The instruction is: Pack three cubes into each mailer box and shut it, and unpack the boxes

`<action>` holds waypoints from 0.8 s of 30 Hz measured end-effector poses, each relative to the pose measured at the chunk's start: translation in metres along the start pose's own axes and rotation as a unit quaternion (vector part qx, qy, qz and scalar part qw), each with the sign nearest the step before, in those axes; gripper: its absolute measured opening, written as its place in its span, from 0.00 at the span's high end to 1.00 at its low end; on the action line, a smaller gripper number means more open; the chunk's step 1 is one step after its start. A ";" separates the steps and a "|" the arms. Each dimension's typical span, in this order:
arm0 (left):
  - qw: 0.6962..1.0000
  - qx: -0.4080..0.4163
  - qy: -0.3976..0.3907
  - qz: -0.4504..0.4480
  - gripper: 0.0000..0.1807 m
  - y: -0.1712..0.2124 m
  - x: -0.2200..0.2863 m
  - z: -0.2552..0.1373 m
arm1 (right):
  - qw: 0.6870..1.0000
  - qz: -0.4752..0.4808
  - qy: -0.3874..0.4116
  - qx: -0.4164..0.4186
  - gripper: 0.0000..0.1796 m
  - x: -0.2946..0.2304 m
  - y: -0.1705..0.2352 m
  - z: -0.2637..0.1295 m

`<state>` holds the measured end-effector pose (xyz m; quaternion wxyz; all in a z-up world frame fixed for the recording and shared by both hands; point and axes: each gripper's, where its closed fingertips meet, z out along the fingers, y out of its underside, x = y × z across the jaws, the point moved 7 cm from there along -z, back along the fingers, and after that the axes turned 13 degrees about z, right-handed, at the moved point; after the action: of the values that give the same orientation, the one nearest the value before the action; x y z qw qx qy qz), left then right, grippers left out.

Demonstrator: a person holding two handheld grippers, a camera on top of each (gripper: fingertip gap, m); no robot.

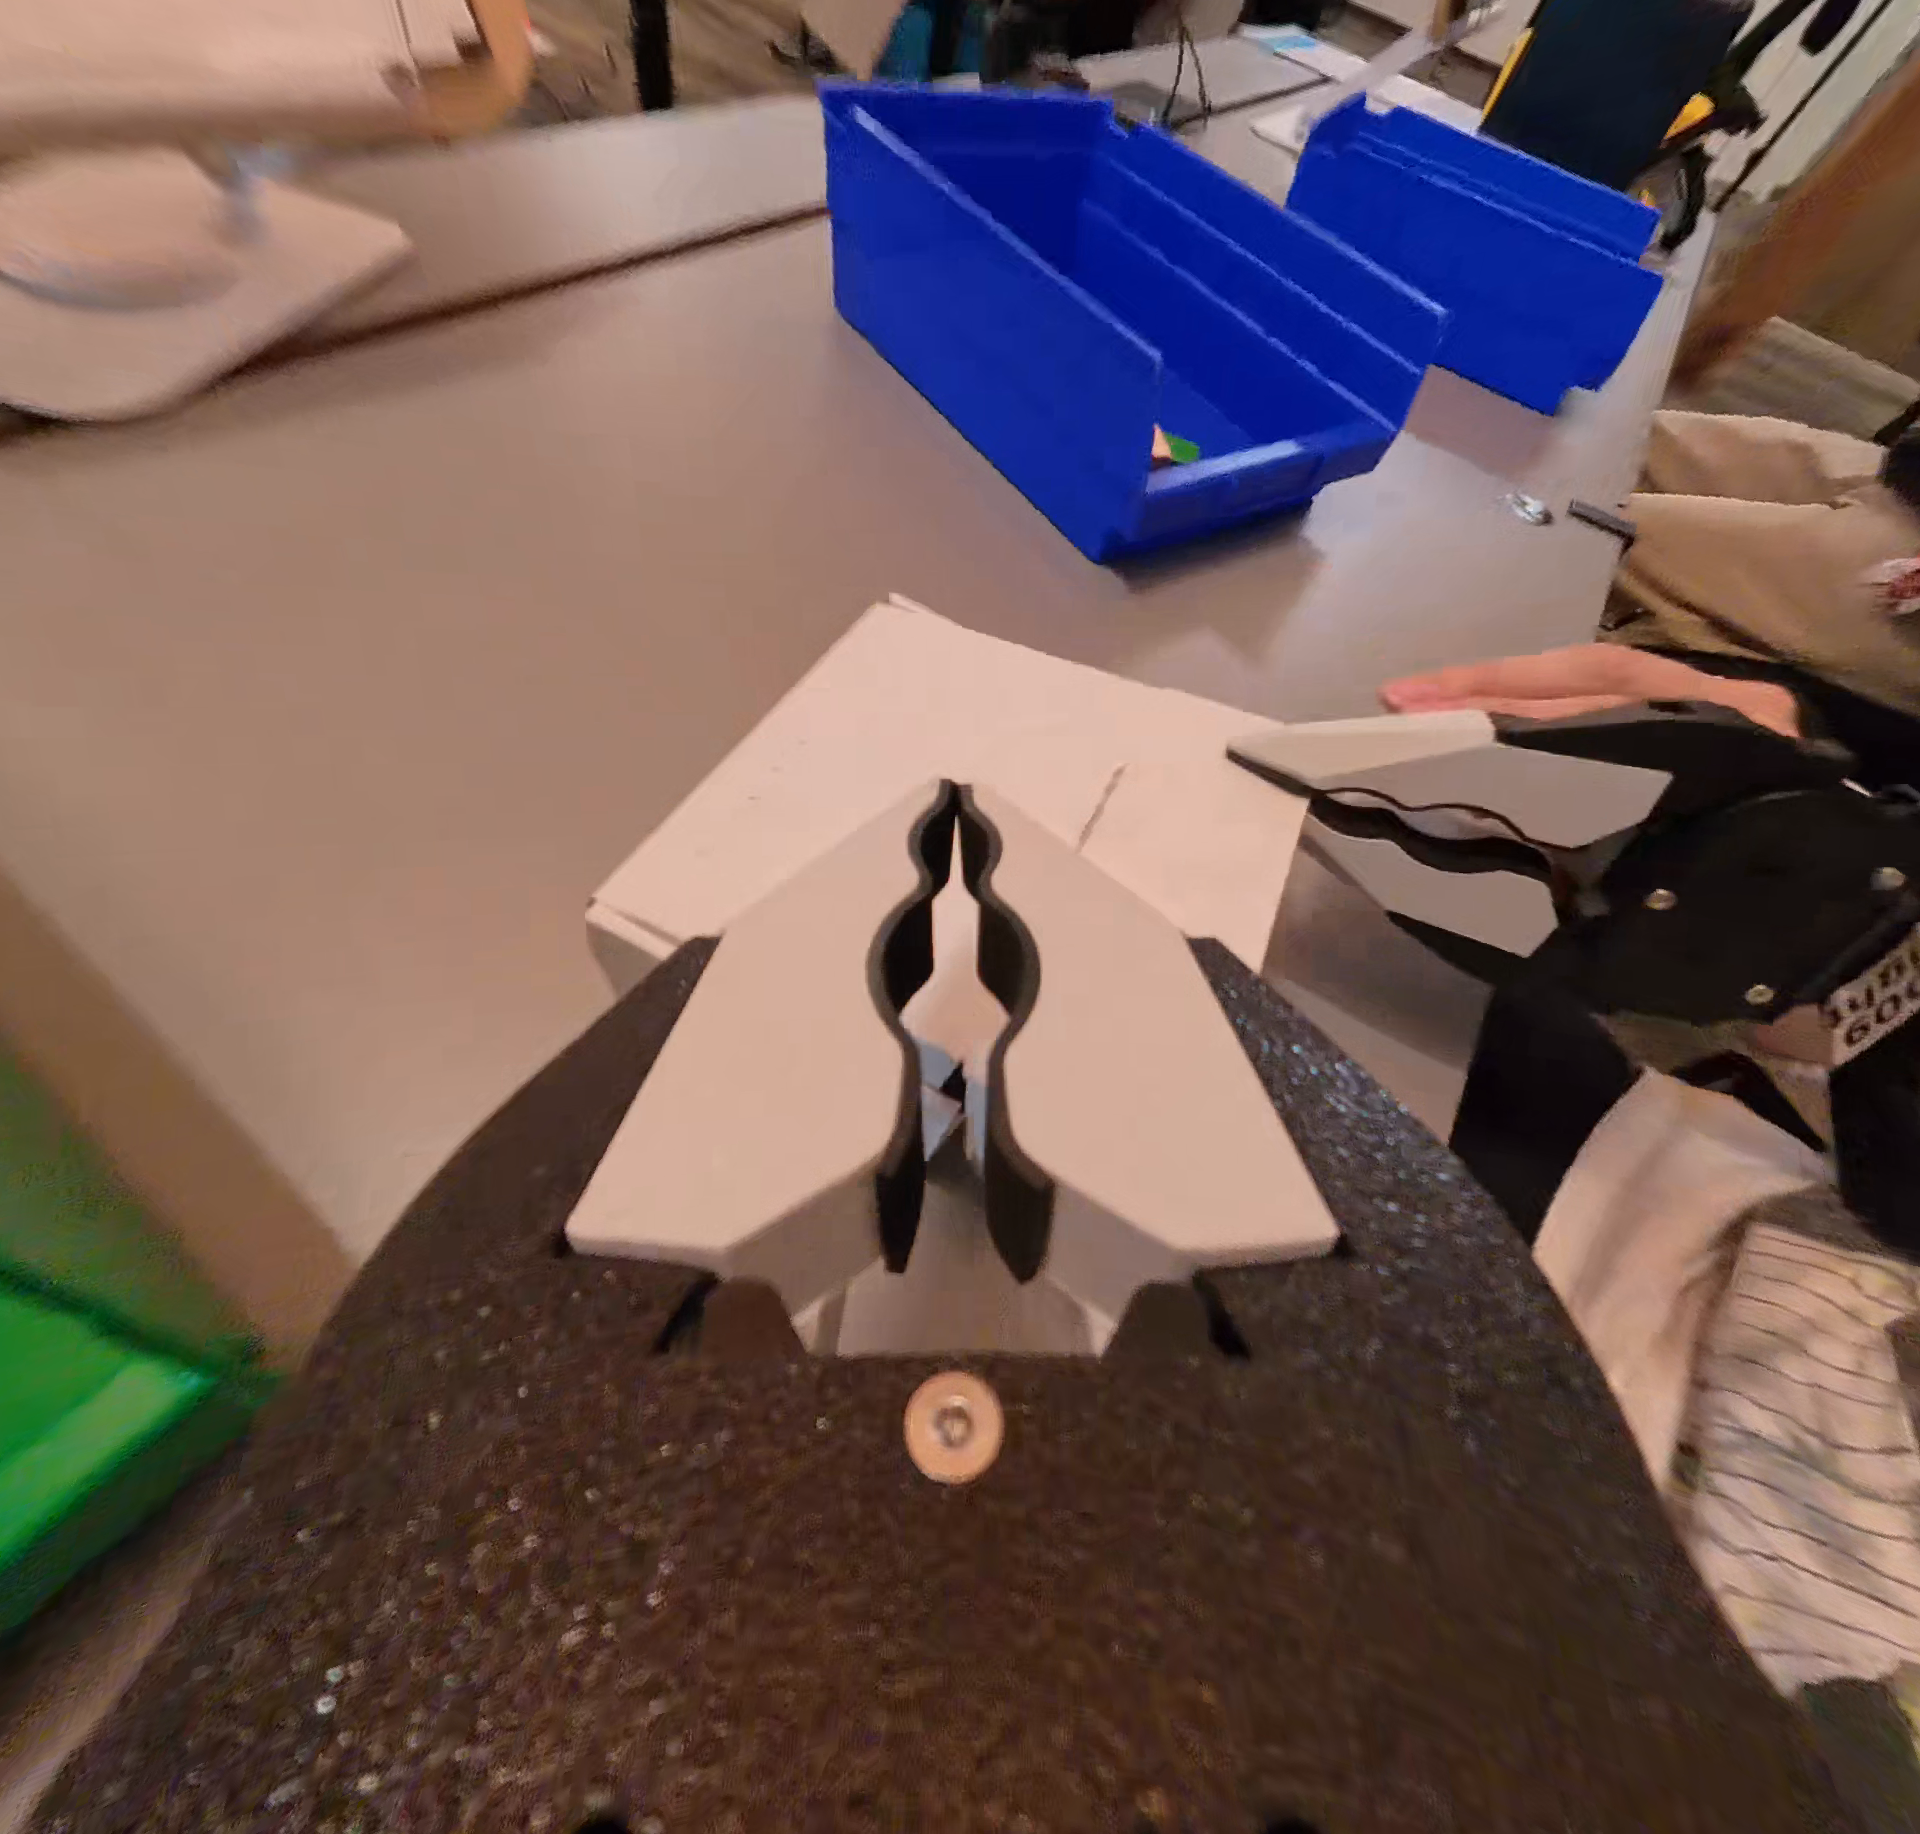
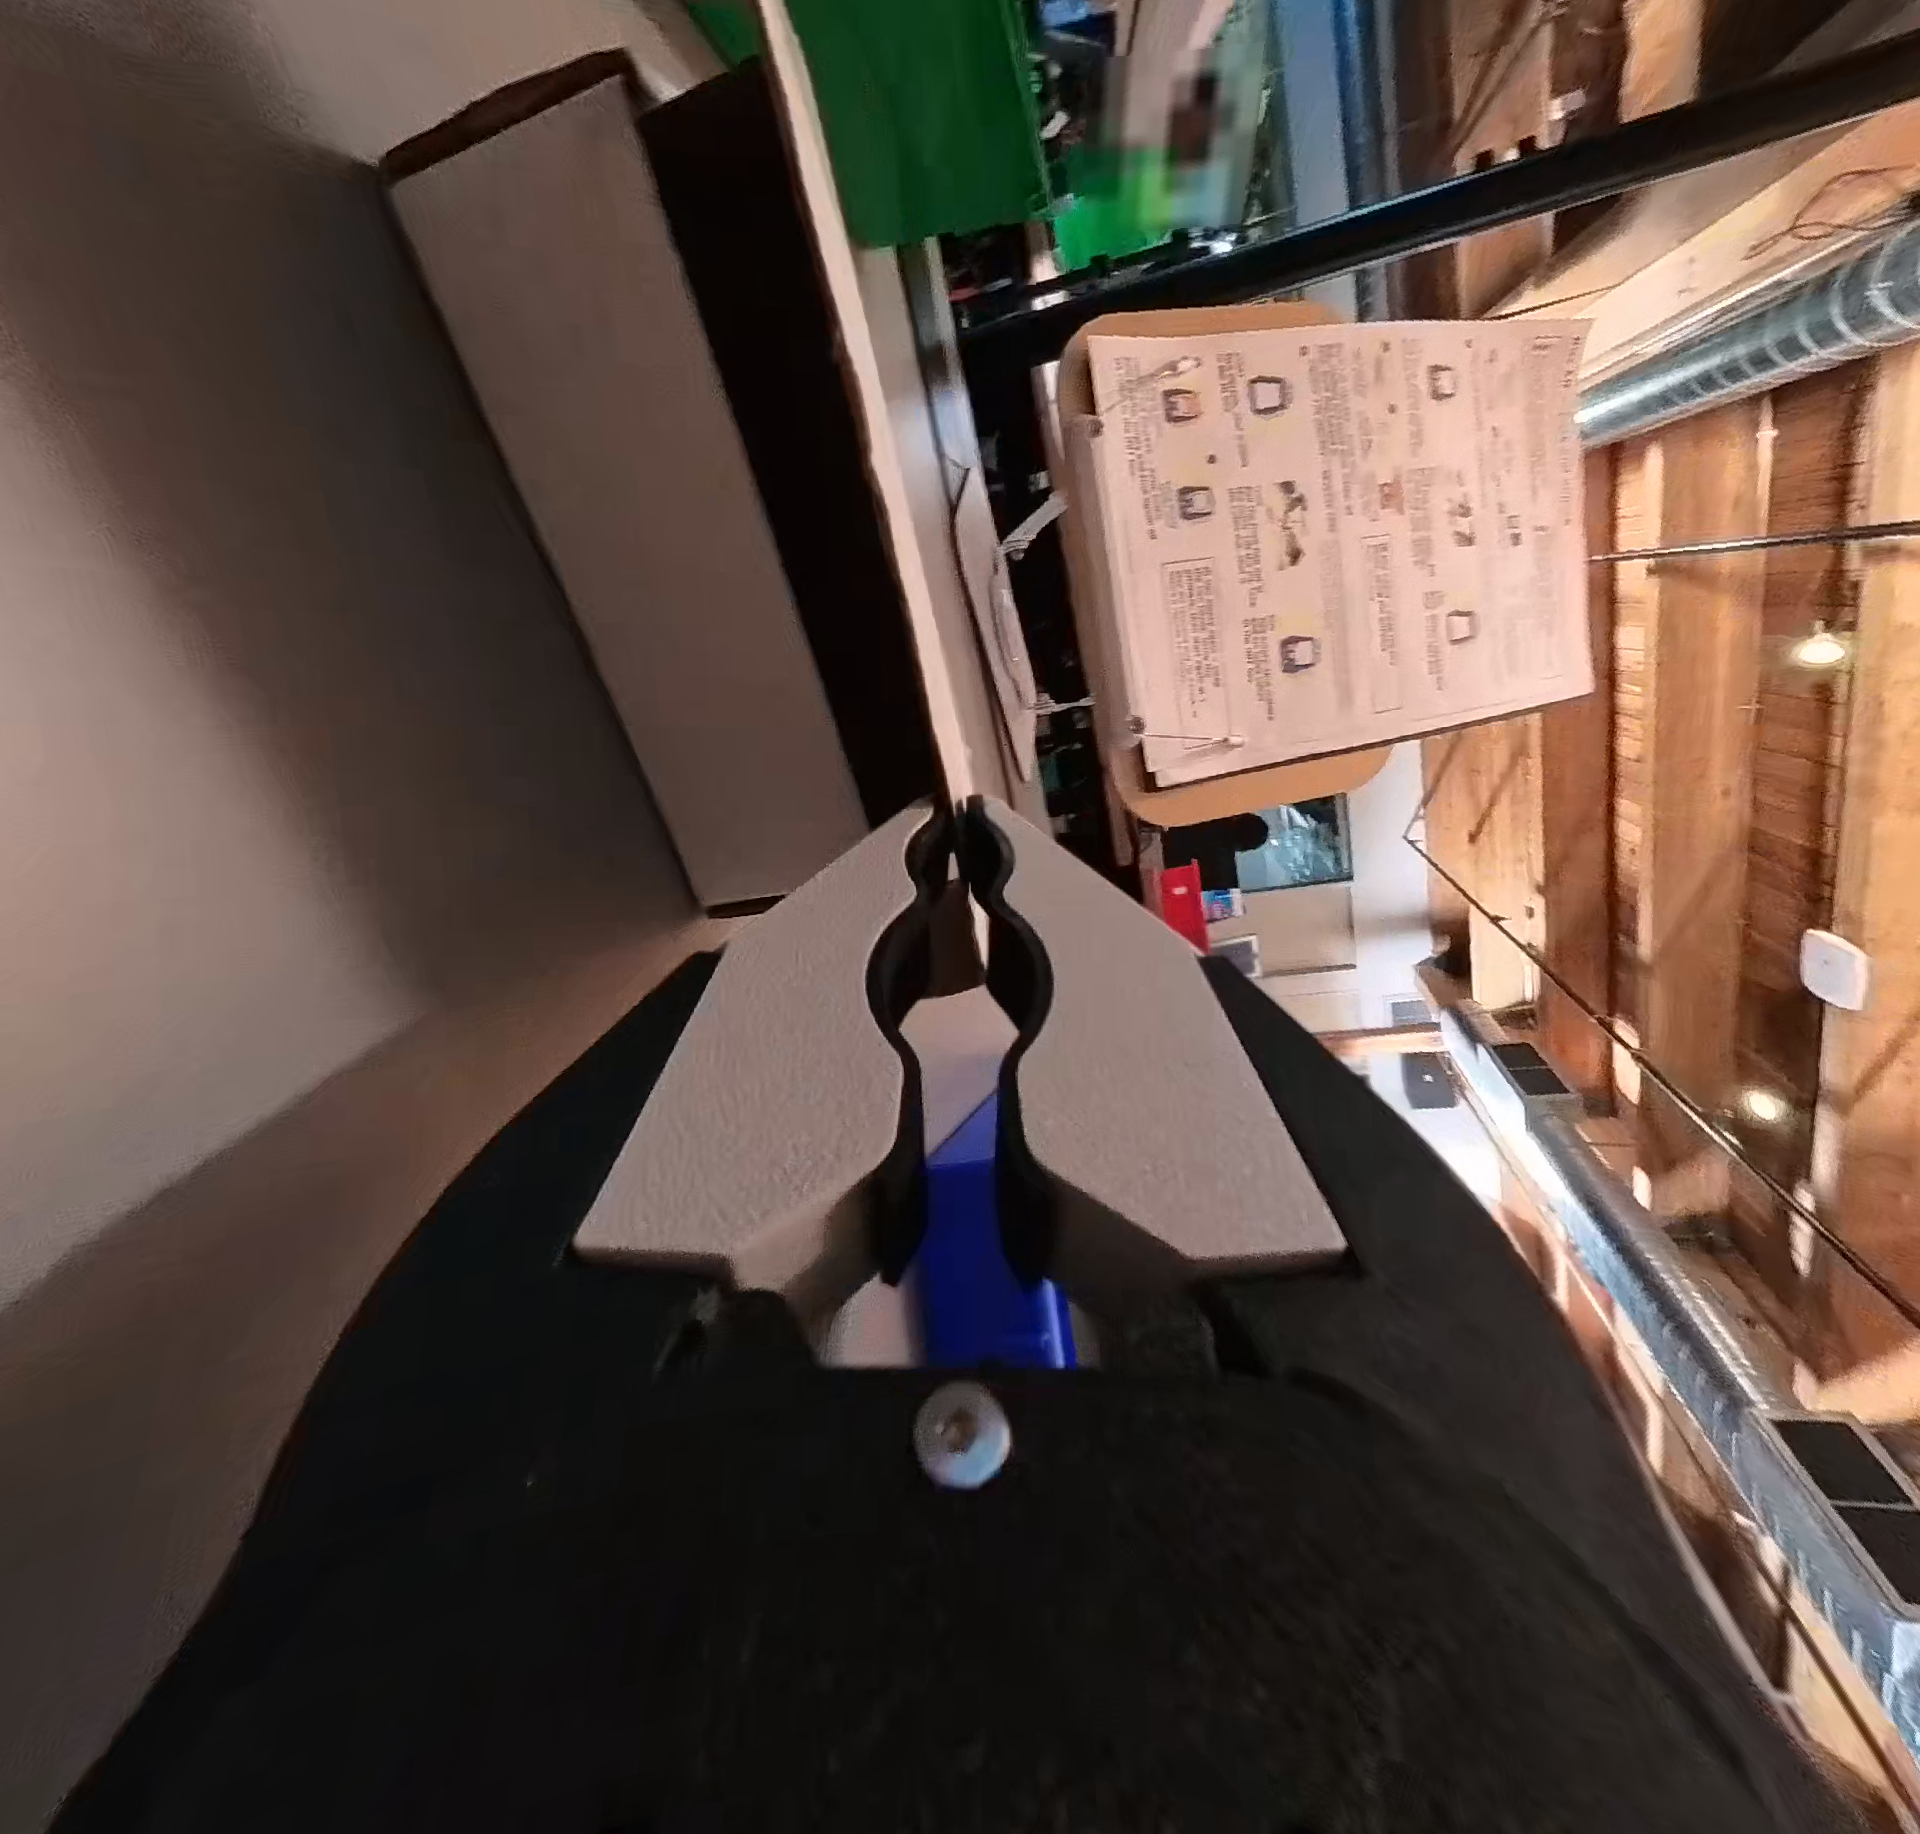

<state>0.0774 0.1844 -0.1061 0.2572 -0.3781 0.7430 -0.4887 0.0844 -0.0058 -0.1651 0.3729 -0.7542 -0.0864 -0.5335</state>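
A white mailer box [image 1: 914,714] lies on the grey table [image 1: 416,589]. My left gripper [image 1: 956,797] is shut and empty, with its tips just over the box's lid near the front edge. My right gripper [image 1: 1242,758] is turned on its side at the box's right edge. In the right wrist view my right gripper [image 2: 961,823] is shut on the edge of the lid [image 2: 831,278], which is seen edge-on. A dark gap shows between the lid and the box wall [image 2: 540,485]. The box's contents are hidden. Bits of coloured cubes [image 1: 1174,449] show in the near blue bin [image 1: 987,309].
A second blue bin [image 1: 1475,246] stands behind the first. A green bin [image 1: 73,1421] sits at the lower left, off the table edge. A clipboard with papers on a stand [image 2: 1330,537] stands at the table's far left. A person's hand [image 1: 1558,683] holds the right gripper.
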 end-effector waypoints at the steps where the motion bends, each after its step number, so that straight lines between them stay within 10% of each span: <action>1: 1.000 -0.016 0.007 -0.017 1.00 0.004 -0.005 0.008 | 1.000 0.000 -0.005 0.000 1.00 -0.002 0.001 0.001; 13: 0.991 -0.092 -0.057 -0.072 1.00 0.042 -0.031 0.045 | 0.994 0.109 -0.014 -0.007 0.83 -0.015 0.027 0.007; 24: 0.990 -0.114 -0.069 -0.040 1.00 0.041 -0.029 0.047 | 0.986 0.148 -0.067 -0.046 0.95 -0.018 0.048 0.022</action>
<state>0.1171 0.1926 -0.1616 0.2435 -0.4667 0.7587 -0.3838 0.1184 -0.0208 -0.2068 0.4062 -0.8092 0.0257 -0.4237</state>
